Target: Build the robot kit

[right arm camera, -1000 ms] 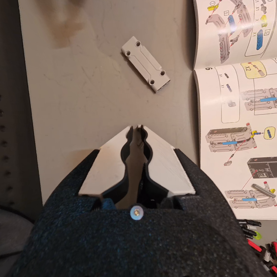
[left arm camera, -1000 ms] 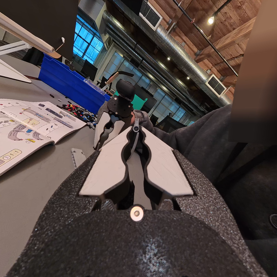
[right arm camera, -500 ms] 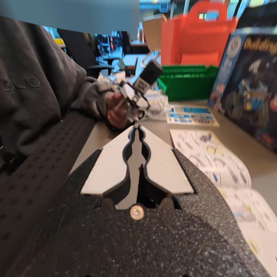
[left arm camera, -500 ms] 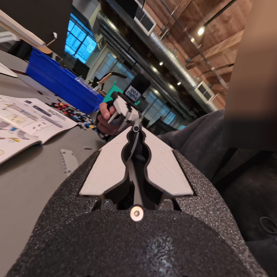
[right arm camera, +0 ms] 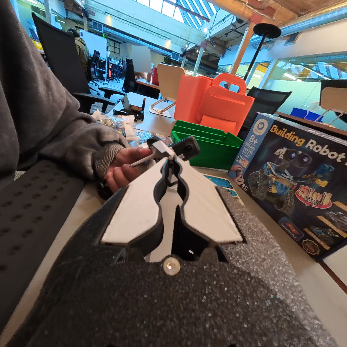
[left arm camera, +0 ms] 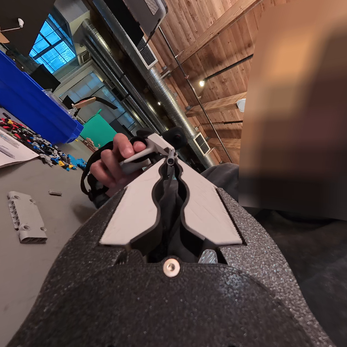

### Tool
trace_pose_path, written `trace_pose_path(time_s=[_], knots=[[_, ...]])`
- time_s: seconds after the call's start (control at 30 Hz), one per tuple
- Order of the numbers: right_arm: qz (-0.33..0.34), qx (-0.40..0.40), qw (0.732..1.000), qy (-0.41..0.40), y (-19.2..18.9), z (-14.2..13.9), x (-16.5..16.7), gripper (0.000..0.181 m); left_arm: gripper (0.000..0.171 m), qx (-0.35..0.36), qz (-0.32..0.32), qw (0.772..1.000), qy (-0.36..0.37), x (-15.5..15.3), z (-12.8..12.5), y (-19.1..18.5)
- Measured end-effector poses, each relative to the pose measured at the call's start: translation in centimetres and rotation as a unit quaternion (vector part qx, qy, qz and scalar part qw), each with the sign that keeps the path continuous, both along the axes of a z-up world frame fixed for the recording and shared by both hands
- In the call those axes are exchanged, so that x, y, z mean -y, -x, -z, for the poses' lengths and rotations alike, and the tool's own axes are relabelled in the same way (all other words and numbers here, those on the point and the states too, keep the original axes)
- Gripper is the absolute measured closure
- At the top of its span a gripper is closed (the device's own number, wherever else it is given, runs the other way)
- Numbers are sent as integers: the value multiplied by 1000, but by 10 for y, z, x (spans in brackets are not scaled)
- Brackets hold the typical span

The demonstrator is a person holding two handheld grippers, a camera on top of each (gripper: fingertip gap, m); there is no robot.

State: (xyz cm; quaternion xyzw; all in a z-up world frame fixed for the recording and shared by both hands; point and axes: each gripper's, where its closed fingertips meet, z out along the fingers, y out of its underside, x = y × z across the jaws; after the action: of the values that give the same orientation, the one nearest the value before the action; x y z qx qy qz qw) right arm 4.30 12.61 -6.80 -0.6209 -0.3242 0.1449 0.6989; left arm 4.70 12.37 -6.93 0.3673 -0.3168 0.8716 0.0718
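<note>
Left hand-held gripper (left arm camera: 170, 161): fingers pinched narrow on a small grey connector piece (left arm camera: 170, 160), its round hole end poking out at the tips, thin stem running back btwn the fingers. Raised off the grey worktop (left arm camera: 56, 210), tilted up toward ceiling.

Right hand-held gripper (right arm camera: 171, 159): fingers nearly together at the tips, something small and grey (right arm camera: 170, 169) btwn them; cannot tell whether clamped on it or just beside it. Tips of both grippers meet nose to nose, touching or nearly so.

In left wrist view, person's hand (left arm camera: 112, 165) wraps the other gripper's handle just beyond the tips. In right wrist view, other hand (right arm camera: 122, 169) w/ grey sleeve, same arrangement.

On worktop, near left: flat grey panel piece (left arm camera: 26, 217) w/ holes, a short grey pin (left arm camera: 55, 192) just beyond it, apart. Far left: heap of small coloured parts (left arm camera: 37, 148), open booklet (left arm camera: 11, 150), blue bin (left arm camera: 33, 109) behind.

Right wrist view, far side: green tray (right arm camera: 206, 148), orange bag (right arm camera: 214, 105) behind it, dark printed box (right arm camera: 293, 178) at right.
</note>
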Motion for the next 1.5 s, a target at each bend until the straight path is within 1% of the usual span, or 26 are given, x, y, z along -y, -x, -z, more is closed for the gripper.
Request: trace_pose_path(time_s=[0.1,0.2,0.3,0.33,0.37,0.4,0.43,0.47,0.5,0.53,0.57,0.63,0.7,0.93,1.13,1.3,1.5], knots=[[6,11,1000,-1,2,3,-3,178,166,-1,0,1000,10,-3,-1,0],[1,6,1000,4,1,3,-2,178,166,-2,1,1000,6,-1,0,0],[5,20,1000,9,-3,3,-1,178,166,-8,-6,1000,2,-3,2,-2],[-1,29,999,22,-8,3,3,178,166,-13,-16,1000,-4,-5,5,-4],[-15,38,997,58,-14,9,7,179,166,-21,-30,999,-13,-8,8,-6],[-41,48,990,128,-20,26,14,179,166,-27,-43,998,-23,-10,11,-7],[-74,73,967,232,-28,56,27,178,166,-31,-52,998,-32,-11,13,-8],[-74,111,936,324,-44,88,40,178,166,-34,-56,997,-41,-11,14,-8],[-46,152,919,361,-64,113,46,178,166,-37,-58,996,-50,-10,16,-9],[-29,189,908,373,-78,129,52,178,166,-39,-59,996,-60,-8,18,-10],[-29,211,895,391,-86,140,61,178,166,-40,-58,995,-69,-6,19,-11],[-35,215,881,420,-91,148,73,178,166,-43,-53,995,-78,-2,22,-11],[-39,209,875,434,-93,149,76,178,166,-44,-50,994,-83,0,23,-12],[-32,233,862,449,-101,164,79,178,166,-40,-40,992,-110,10,25,-11],[-30,245,863,440,-101,165,78,178,166,-38,-37,993,-108,11,24,-9],[-25,244,862,444,-103,165,78,172,166,-38,-35,993,-107,11,24,-9],[-31,243,863,442,-102,164,79,174,166,-37,-32,993,-108,12,24,-9]])
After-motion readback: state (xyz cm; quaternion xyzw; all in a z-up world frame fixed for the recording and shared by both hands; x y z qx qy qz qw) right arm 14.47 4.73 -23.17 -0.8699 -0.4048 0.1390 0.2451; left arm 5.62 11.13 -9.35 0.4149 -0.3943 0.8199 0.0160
